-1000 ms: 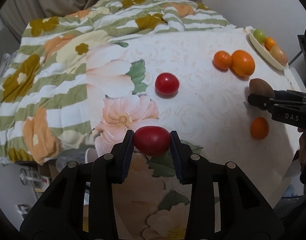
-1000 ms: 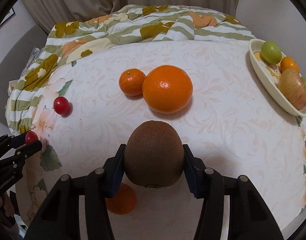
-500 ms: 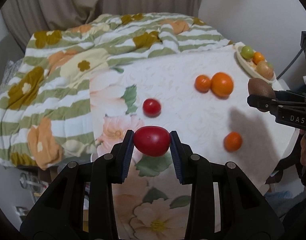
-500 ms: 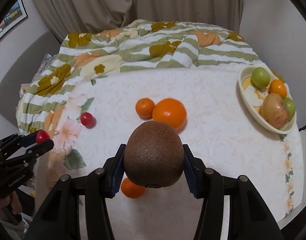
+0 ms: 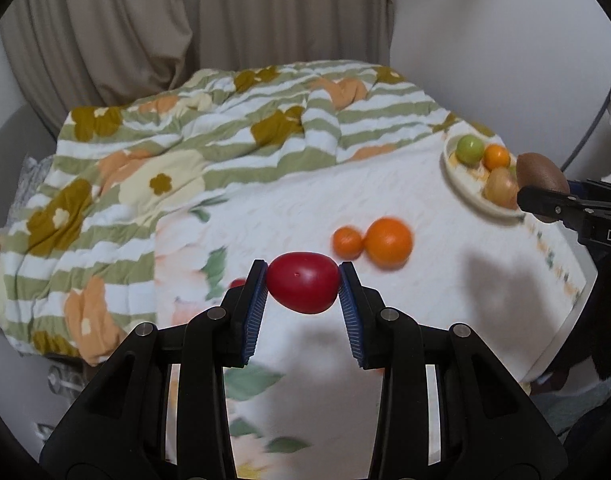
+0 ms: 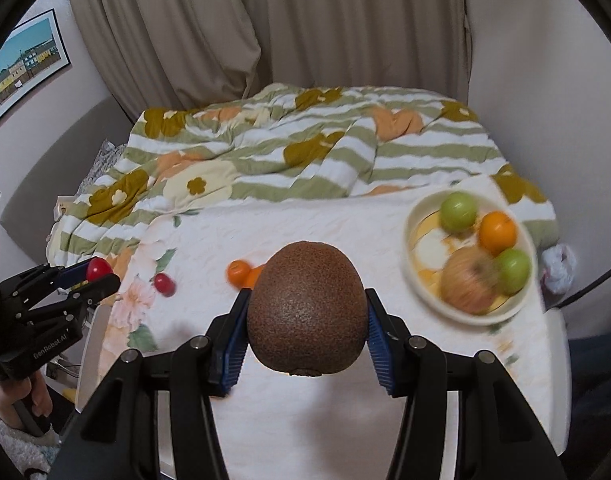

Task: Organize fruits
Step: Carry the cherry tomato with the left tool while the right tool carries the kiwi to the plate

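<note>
My left gripper point(image 5: 302, 286) is shut on a red tomato point(image 5: 303, 288) and holds it high above the table. My right gripper point(image 6: 305, 322) is shut on a brown kiwi point(image 6: 306, 308), also raised; the kiwi shows at the right edge of the left wrist view point(image 5: 541, 174). A cream plate point(image 6: 425, 292) at the table's right holds two green fruits, a small orange and an apple point(image 6: 469, 282). A large orange point(image 5: 388, 243) and a small mandarin point(image 5: 347, 241) lie mid-table. A second red tomato point(image 6: 164, 283) lies toward the left.
The table point(image 5: 289, 208) has a white embossed cloth with flower prints. A striped floral quilt point(image 5: 185, 148) covers the bed behind it. Curtains hang at the back. A crumpled wrapper point(image 6: 559, 266) lies beyond the plate's right side.
Both grippers have risen well above the table with their fruits; the table looks smaller and farther. The right gripper has swung toward the plate. The small orange near the front edge is hidden.
</note>
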